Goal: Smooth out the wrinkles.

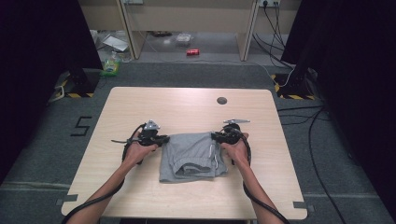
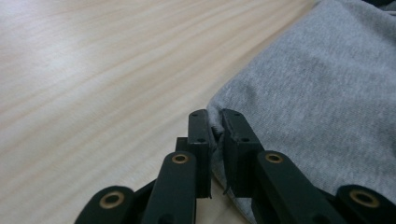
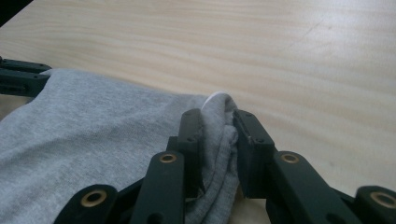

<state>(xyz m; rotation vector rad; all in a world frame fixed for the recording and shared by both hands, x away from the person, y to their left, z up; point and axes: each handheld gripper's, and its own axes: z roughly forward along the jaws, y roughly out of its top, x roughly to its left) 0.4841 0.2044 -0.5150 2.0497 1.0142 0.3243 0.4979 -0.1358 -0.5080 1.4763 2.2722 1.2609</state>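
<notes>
Grey shorts (image 1: 191, 156) lie folded near the middle of the wooden table (image 1: 140, 107), a bit toward the person's edge. The long axis runs left to right, with the bunched edge toward the person. The left gripper (image 1: 163, 139) is pinched tight on the far left corner, and the right gripper (image 1: 215, 136) is clamped on a thick fold at the far right corner.

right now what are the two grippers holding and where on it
Both hold the grey shorts: the left gripper pinches its left corner edge, the right gripper a bunched fold at its right corner.
</notes>
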